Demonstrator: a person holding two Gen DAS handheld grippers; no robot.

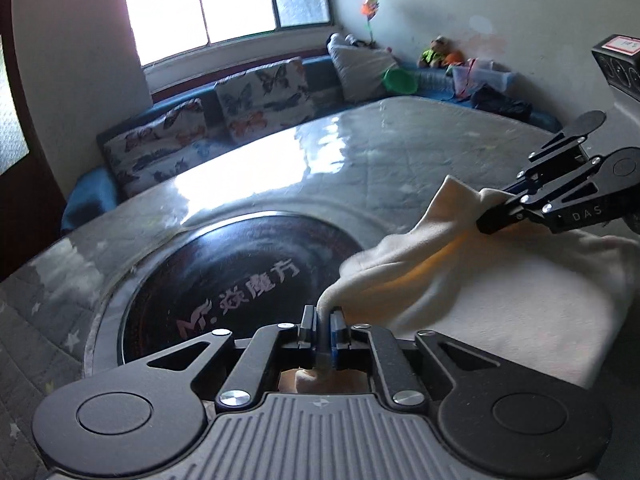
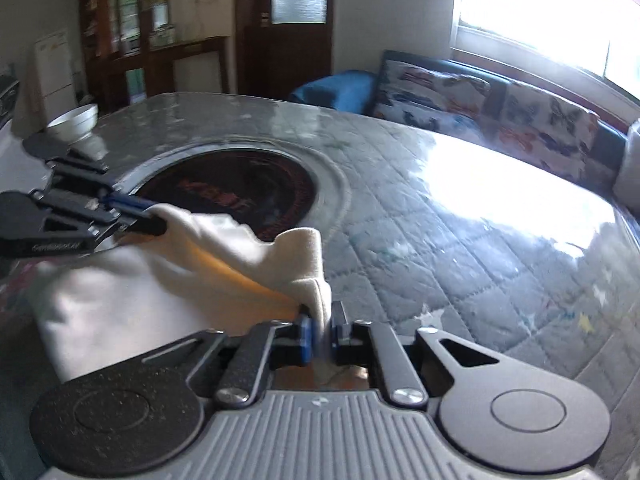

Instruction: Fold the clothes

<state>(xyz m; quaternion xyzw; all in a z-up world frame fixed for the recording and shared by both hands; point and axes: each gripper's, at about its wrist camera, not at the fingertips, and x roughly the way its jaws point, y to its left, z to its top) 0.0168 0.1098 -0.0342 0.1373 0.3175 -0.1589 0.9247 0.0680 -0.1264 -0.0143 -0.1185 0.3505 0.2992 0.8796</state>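
A cream cloth garment (image 1: 480,300) lies on the quilted table, its near edge lifted at two corners. My left gripper (image 1: 323,316) is shut on one corner, the fabric pinched between its blue pads. My right gripper (image 1: 486,216) comes in from the right and is shut on the other corner. In the right wrist view the same cream garment (image 2: 132,300) spreads to the left, my right gripper (image 2: 322,320) pinches a raised fold, and my left gripper (image 2: 154,218) holds the far corner. The lifted edge sags between the two grips.
A dark round inset with lettering (image 1: 224,280) sits in the table (image 1: 400,148) just beyond the garment. A white bowl (image 2: 74,120) stands at the far table edge. A blue sofa with butterfly cushions (image 1: 260,96) and a window line the wall behind.
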